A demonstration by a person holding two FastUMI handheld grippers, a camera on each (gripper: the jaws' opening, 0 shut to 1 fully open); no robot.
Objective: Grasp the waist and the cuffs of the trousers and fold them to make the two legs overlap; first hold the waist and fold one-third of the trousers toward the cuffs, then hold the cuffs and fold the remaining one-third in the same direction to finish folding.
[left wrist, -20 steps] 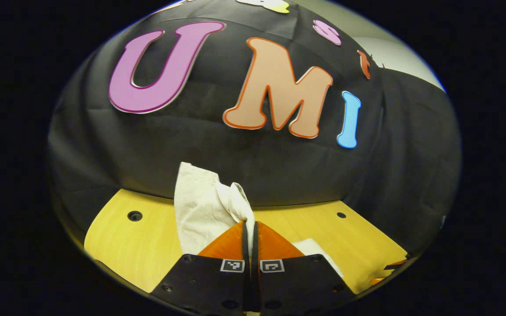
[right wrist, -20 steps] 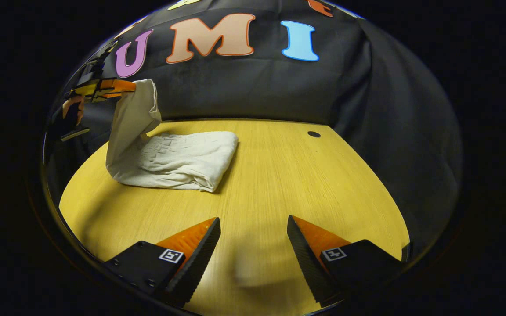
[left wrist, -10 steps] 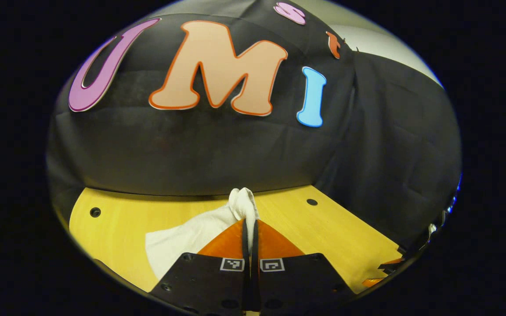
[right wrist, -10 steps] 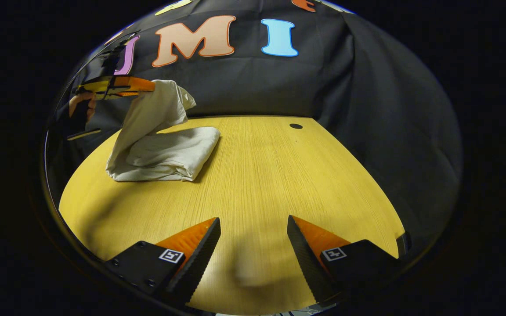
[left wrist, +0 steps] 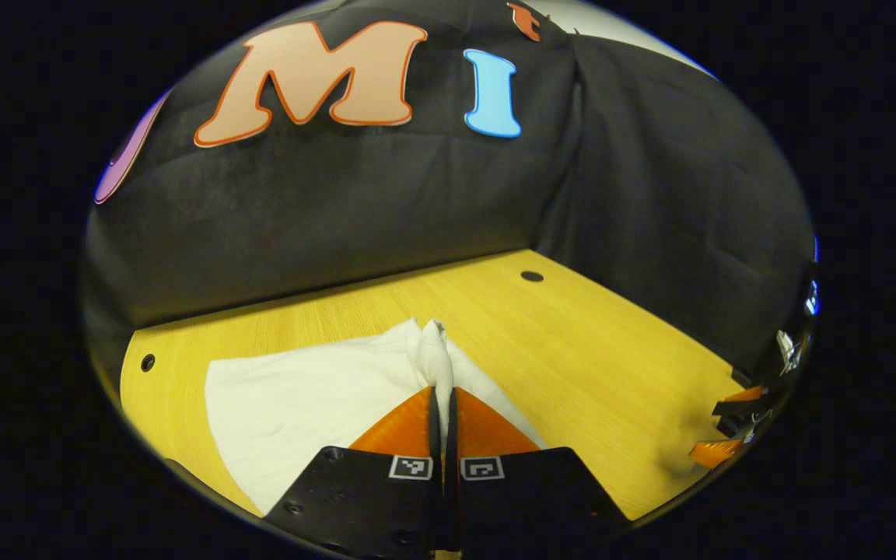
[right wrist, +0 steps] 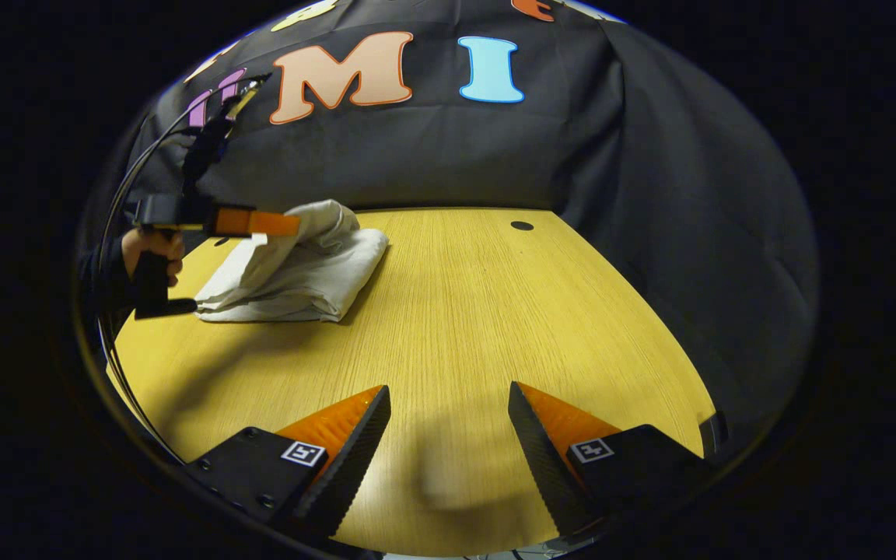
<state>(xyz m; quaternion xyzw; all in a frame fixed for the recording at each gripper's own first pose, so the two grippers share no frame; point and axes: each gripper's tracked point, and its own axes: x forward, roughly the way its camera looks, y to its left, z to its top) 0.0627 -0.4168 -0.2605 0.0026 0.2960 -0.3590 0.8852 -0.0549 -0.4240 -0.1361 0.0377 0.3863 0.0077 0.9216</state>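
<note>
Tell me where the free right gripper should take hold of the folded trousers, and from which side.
Probably the thick folded edge of the trousers that faces the right gripper, coming in low along the table. That edge is stacked, rounded and free; the left gripper is clamped on the top flap.

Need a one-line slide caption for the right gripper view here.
Right gripper hangs open over the bare wooden table while the left gripper pinches the last flap of the folded cream trousers.
</note>
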